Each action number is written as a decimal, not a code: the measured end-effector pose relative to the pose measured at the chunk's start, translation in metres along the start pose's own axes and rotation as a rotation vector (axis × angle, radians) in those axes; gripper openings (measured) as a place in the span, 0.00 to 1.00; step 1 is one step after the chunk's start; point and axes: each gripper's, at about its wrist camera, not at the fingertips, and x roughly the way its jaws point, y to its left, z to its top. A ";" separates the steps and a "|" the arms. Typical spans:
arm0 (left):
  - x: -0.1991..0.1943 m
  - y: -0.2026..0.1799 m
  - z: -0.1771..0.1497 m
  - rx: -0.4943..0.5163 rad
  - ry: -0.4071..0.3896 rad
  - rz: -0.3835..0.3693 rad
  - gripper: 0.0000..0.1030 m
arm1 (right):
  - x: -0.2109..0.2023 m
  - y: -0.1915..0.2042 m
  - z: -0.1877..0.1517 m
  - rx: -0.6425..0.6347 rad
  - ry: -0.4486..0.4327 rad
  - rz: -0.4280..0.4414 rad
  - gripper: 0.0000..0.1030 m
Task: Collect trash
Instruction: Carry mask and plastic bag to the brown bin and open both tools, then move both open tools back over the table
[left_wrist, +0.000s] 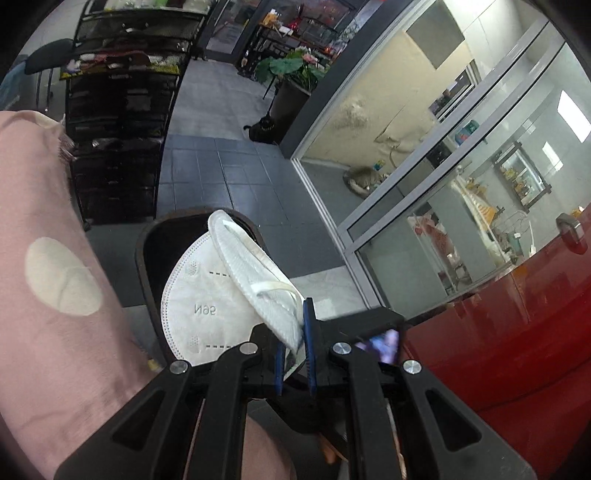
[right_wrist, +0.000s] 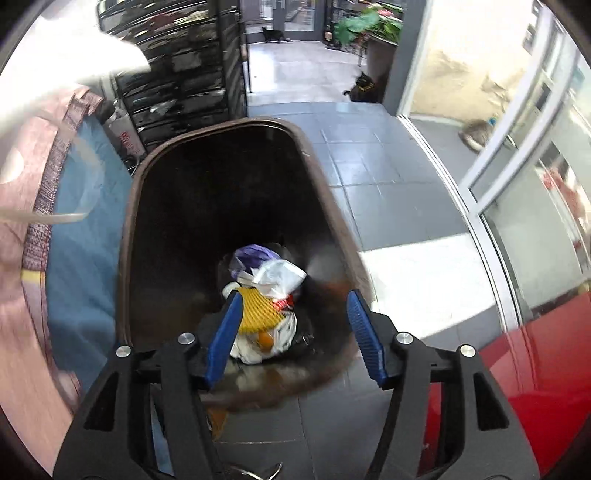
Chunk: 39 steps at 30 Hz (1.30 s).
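In the left wrist view a white N95 face mask hangs from my left gripper, whose blue pads are shut on the mask's lower edge. The mask covers most of a dark brown trash bin behind it. In the right wrist view my right gripper stands open above the same bin, nothing between its blue pads. At the bin's bottom lies a heap of trash: yellow mesh, white and purple wrappers. A blurred white mask shows at the upper left.
A pink cloth lies left of the bin, with blue fabric beside it. A red glossy surface is on the right. Black shelves, a potted plant, a black cat and glass doors stand on the grey tiled floor.
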 end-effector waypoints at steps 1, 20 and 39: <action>0.007 0.001 0.000 -0.003 0.014 0.006 0.09 | -0.003 -0.007 -0.004 0.017 0.002 -0.003 0.57; 0.079 0.006 0.018 0.032 0.128 0.057 0.91 | -0.040 -0.038 -0.039 0.084 -0.028 0.014 0.57; -0.078 0.020 -0.039 -0.011 -0.074 0.039 0.94 | -0.115 0.008 -0.011 -0.039 -0.168 0.082 0.71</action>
